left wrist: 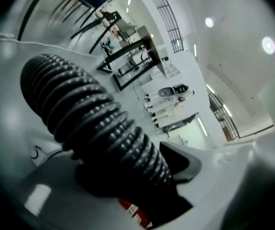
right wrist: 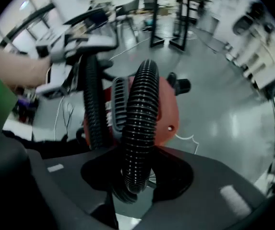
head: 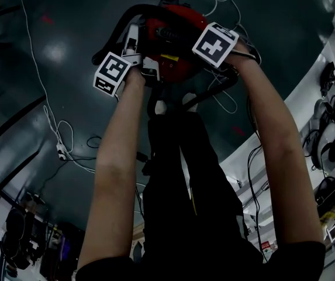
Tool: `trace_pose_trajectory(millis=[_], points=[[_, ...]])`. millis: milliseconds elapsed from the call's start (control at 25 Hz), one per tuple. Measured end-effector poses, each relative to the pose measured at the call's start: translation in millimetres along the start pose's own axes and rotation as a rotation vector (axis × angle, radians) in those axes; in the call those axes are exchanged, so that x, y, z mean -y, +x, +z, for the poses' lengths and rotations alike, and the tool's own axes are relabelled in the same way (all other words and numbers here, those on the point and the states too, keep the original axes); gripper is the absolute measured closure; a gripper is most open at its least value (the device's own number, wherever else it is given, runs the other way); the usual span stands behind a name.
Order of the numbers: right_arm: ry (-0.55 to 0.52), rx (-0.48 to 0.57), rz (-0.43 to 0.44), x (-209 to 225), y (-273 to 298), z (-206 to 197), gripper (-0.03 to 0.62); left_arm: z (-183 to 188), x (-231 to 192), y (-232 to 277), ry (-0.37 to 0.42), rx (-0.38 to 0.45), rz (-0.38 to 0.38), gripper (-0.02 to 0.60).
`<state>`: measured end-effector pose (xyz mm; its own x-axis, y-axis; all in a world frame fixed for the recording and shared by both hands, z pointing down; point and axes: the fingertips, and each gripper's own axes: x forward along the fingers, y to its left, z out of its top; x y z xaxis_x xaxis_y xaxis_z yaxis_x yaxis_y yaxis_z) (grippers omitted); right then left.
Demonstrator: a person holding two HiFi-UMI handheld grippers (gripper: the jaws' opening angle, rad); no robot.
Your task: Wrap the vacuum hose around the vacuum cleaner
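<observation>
- Plainly, the right claw [right wrist: 137, 174] is closed on the hose [right wrist: 139, 119]. Its dark pads [right wrist: 168, 178] sit against the ribbed black tube on either side, and the claw points down at the vacuum cleaner [right wrist: 168, 114].
- From that grip the hose runs up and arches over the vacuum cleaner's red body. A second stretch of it crosses the body just to the left.
- The left claw [left wrist: 132, 174] has its jaws apart, with the hose lying slantwise between them. The tube leans against the dark pad at the right of the left gripper view, and nothing shows it being squeezed.
- A bit of red with a label shows just beneath the hose there.
- Seen from the head view, both claws are over the top of the vacuum cleaner, one at each side. The left marker cube [head: 113, 73] and the right marker cube [head: 215, 44] face upward.
- A hand [right wrist: 17, 71] holding the left claw shows at the upper left of the right gripper view.
- The vacuum cleaner stands on the dark grey floor [head: 68, 28], just ahead of the person's shoes [head: 160, 106].
- A white cable [head: 44, 104] trails across the floor to the left, down to a power strip [head: 61, 152].
- Farther off, the left gripper view shows black-framed desks [left wrist: 132, 61].
</observation>
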<state>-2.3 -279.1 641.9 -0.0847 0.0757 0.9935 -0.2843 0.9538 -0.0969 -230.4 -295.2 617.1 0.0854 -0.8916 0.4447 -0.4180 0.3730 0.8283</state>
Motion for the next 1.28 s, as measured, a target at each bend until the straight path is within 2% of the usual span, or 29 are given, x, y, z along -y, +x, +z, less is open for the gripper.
trace_pose_trajectory(millis=[80, 200, 320, 480, 680, 760, 840, 920, 1040, 1120, 1280], points=[[0.099, 0.031, 0.038, 5, -6, 6, 0.413, -7, 2, 3, -0.009, -0.039, -0.015, 0.324], [0.055, -0.013, 0.087, -9, 1, 5, 0.413, -10, -6, 6, 0.006, -0.057, 0.040, 0.324], [-0.017, -0.052, 0.015, -5, 10, 4, 0.408, -19, -15, 10, 0.016, -0.123, 0.098, 0.324], [-0.098, -0.070, -0.086, 6, 11, 5, 0.404, -26, -26, 11, -0.039, -0.174, 0.160, 0.307], [-0.104, -0.071, -0.146, 15, 14, 3, 0.396, -38, -36, 7, -0.093, -0.256, 0.215, 0.273], [-0.105, -0.082, -0.170, 18, 14, 2, 0.388, -43, -38, 3, -0.091, -0.312, 0.236, 0.226], [-0.117, -0.087, -0.182, 19, 14, 3, 0.377, -43, -41, -1, -0.085, -0.341, 0.243, 0.213], [-0.135, -0.081, -0.194, 19, 14, 4, 0.370, -39, -42, -3, -0.069, -0.355, 0.239, 0.183], [-0.142, -0.066, -0.216, 19, 13, 4, 0.367, -40, -42, -5, -0.071, -0.364, 0.237, 0.181], [-0.159, -0.061, -0.241, 21, 10, 4, 0.340, -40, -43, -7, -0.071, -0.351, 0.255, 0.173], [-0.165, -0.016, -0.265, 25, -5, 10, 0.335, -36, -37, -11, -0.053, -0.303, 0.281, 0.164]])
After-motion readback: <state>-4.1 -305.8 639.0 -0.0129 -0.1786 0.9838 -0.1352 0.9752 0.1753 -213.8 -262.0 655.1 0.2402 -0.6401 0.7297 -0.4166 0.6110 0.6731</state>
